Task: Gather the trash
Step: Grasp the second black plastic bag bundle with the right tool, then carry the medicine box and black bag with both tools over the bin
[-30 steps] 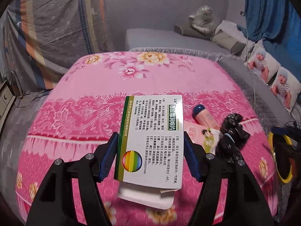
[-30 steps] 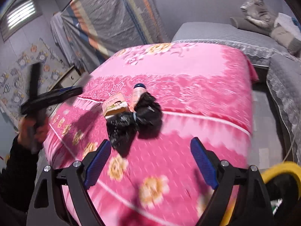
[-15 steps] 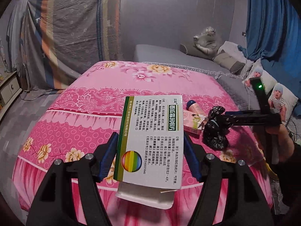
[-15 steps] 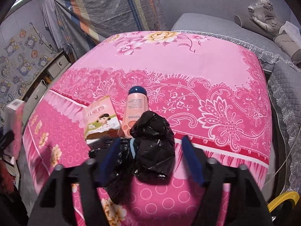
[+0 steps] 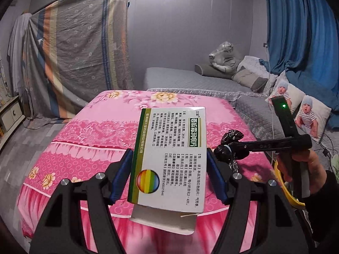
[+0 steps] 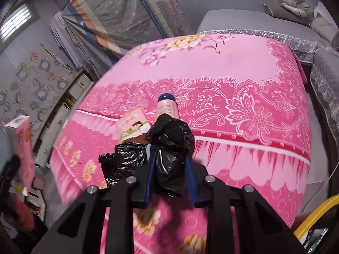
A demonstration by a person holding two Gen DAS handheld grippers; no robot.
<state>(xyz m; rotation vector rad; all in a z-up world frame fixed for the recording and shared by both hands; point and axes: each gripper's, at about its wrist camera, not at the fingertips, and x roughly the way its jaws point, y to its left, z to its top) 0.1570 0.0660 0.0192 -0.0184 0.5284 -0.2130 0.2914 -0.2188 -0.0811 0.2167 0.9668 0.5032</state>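
In the left wrist view, the left gripper [image 5: 169, 175] clamps a white and green medicine box [image 5: 169, 160] at the frame's centre, above the pink blanket [image 5: 89, 139]. In the right wrist view, the right gripper [image 6: 169, 177] is closing, its blue pads pinching a crumpled black plastic bag [image 6: 169, 146] at centre. Just above the bag lie a pink bottle [image 6: 167, 108] and a small pink carton [image 6: 132, 124].
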